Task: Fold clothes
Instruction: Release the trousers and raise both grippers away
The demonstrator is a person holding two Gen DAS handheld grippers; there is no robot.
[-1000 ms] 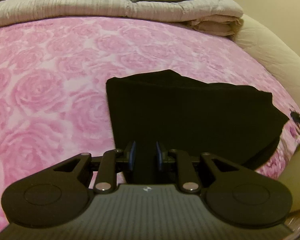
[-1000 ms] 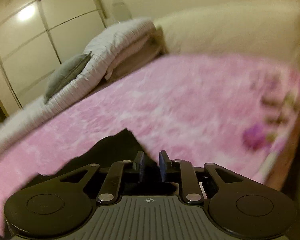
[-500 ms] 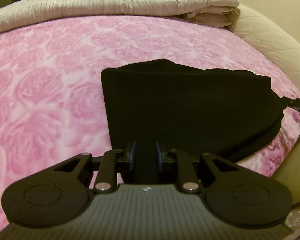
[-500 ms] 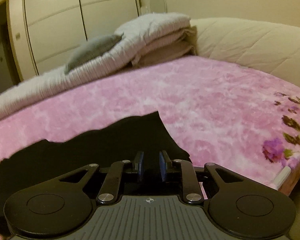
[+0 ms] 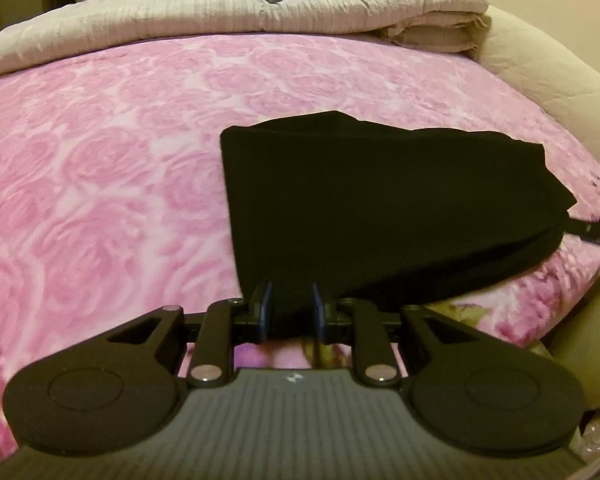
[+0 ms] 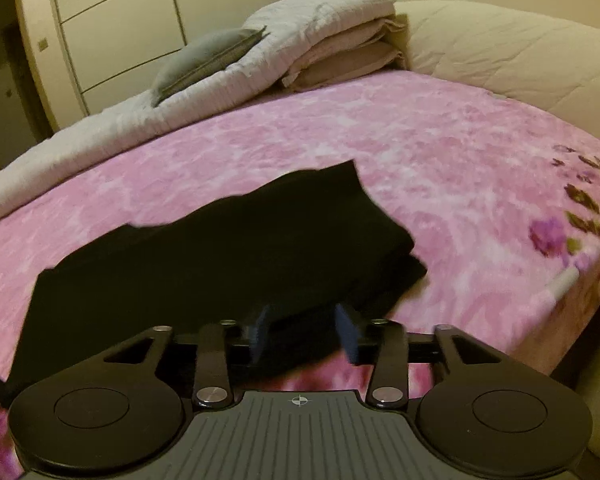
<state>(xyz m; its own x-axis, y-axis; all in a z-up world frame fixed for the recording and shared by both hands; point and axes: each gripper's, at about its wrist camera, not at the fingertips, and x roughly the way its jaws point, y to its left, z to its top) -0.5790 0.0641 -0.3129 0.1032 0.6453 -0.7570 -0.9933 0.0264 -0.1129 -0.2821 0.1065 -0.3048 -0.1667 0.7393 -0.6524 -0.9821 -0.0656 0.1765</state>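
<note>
- Left tool (image 5: 288,312) has its two blue fingers (image 5: 265,310) a little way apart, with the near edge of the black cloth (image 5: 380,208) between them. I cannot tell if they pinch it.
- Right tool (image 6: 305,334) has its blue fingers (image 6: 346,332) spread wide, so it is open. The near edge of the black cloth (image 6: 220,260) lies between them, but they do not squeeze it.
- The black cloth is folded and lies on the pink blanket (image 5: 100,152) with big roses on it. It sits close to the near edge of the bed.
- In the right tool's view the cloth is in layers, one on top of the other, with a corner pointing up toward the far side.
- At the far right of the left tool's view, a dark bit of the other tool (image 5: 596,232) pokes in beside the cloth.
- A folded white quilt (image 6: 320,20) lies along the far side of the bed, and a gray pillow (image 6: 204,60) rests on top of it.
- A big cream cushion (image 6: 500,48) stands at the end of the bed.
- White closet doors (image 6: 120,12) are behind the bed.
</note>
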